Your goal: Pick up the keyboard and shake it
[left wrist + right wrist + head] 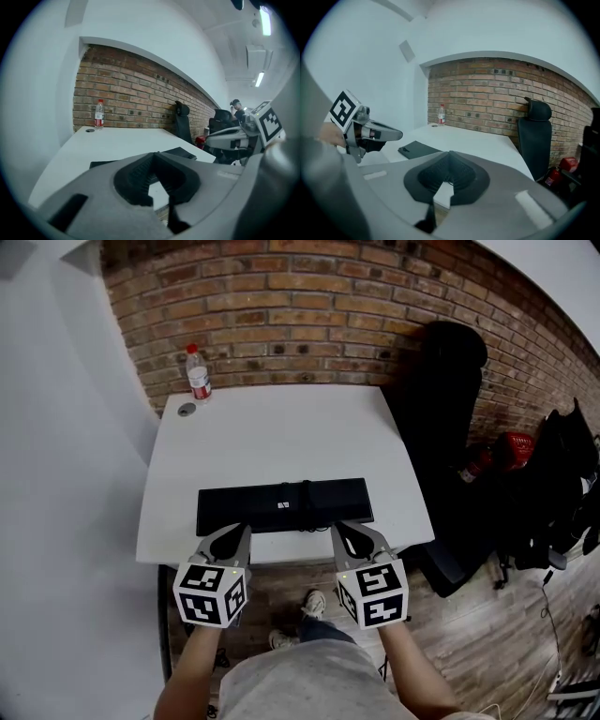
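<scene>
The black keyboard [281,504] lies flat on the white table [281,437], close to its front edge. My left gripper [244,530] hovers at the keyboard's front left, and my right gripper [337,526] at its front right. Both are shut with nothing between the jaws. In the left gripper view the closed tips [154,154] point over the keyboard [180,152], and the right gripper [234,138] shows at the side. In the right gripper view the closed tips [450,153] sit in front of the keyboard [417,150], with the left gripper [370,133] at the left.
A plastic water bottle [198,373] and a small grey cap [187,410] stand at the table's far left corner by the brick wall. A black office chair [450,381] is right of the table, with a red extinguisher [511,451] and dark bags beyond.
</scene>
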